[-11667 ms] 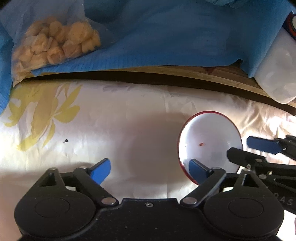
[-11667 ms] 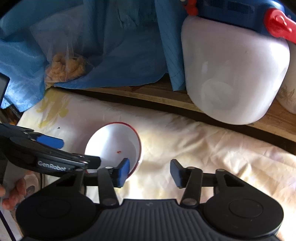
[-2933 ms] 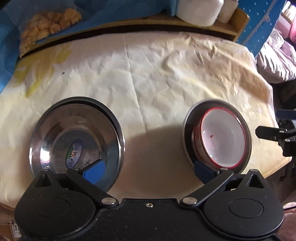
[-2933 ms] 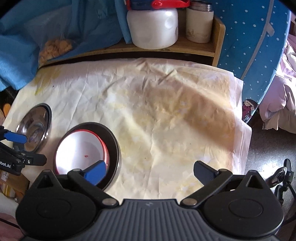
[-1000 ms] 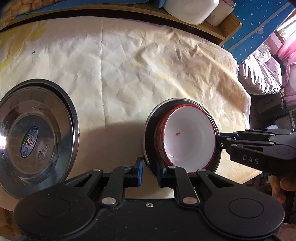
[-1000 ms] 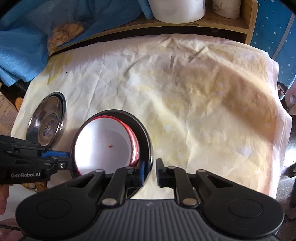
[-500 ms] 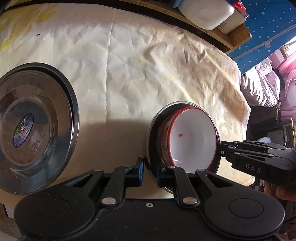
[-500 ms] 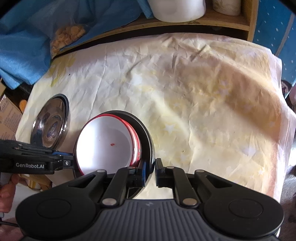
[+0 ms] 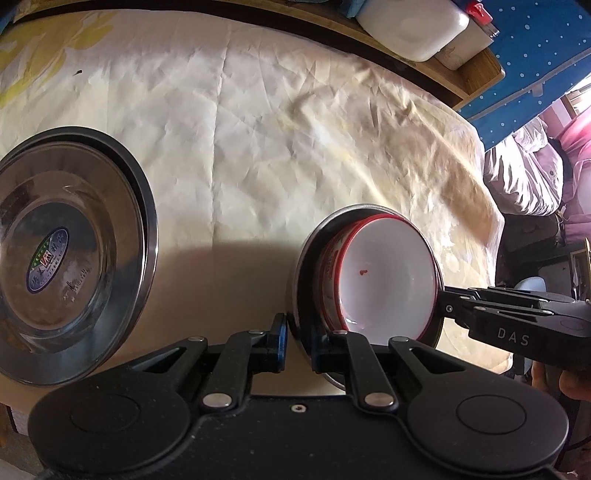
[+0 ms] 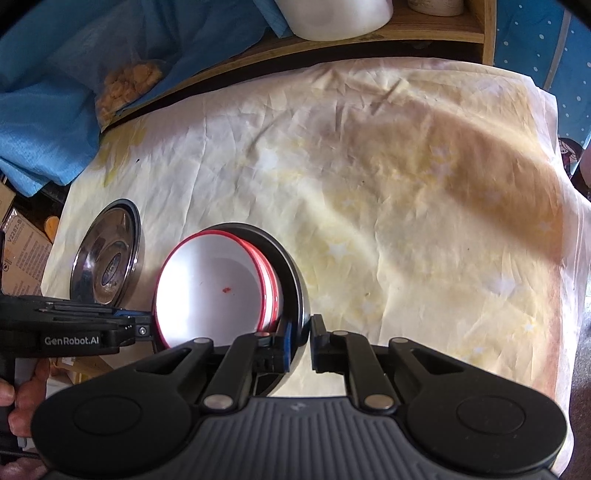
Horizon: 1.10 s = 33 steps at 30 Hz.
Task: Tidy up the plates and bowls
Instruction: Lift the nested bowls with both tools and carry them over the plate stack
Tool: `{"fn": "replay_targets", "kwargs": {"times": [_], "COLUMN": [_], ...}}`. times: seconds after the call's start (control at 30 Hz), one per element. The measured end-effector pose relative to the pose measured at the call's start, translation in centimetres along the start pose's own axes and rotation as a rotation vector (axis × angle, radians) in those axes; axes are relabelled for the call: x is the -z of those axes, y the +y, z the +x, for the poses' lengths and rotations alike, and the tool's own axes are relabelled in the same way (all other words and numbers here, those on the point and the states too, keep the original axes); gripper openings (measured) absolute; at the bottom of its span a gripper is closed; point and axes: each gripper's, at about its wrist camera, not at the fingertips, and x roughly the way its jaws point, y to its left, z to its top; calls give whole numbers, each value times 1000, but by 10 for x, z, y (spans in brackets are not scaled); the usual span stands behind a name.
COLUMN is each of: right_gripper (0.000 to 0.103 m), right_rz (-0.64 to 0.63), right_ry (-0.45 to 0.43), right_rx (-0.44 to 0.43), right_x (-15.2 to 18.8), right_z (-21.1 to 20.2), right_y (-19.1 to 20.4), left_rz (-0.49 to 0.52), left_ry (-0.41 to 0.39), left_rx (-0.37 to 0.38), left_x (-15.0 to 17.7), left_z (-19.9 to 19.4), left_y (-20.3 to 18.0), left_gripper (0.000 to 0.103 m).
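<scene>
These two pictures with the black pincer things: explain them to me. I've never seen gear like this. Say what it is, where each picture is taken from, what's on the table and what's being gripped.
No robot here: a person holds a hand-held gripper in each hand, each with a camera looking along its two fingers. One picture is from the left gripper, the other from the right gripper.

On the wrinkled cream cloth sits a steel plate. Beside it, a second steel plate carries white bowls with red rims, nested. Both grippers are shut on that plate's rim, from opposite sides.

Behind, a wooden shelf holds a white container and a bag of snacks.
</scene>
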Motion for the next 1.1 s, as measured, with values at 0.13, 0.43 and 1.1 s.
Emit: {"fn": "replay_targets", "kwargs": {"times": [0.13,0.43,1.1], "right_gripper": [11,11,12], "right_rz": [15,32,7], "right_ry": [-1,-1,-13], "right_rx": [-8,-19,-24], "right_x": [2,5,0], "right_z": [-1,-4,-15], "right_y": [-1,-3,14], "left_rz": [-8,-3,3], "left_ry": [1,6,-43], "left_rx": [9,12,22], "left_x": [0,2,-1], "left_z": [0,-1,-26], "left_y": [2,1,8], "left_gripper": [12,11,10]}}
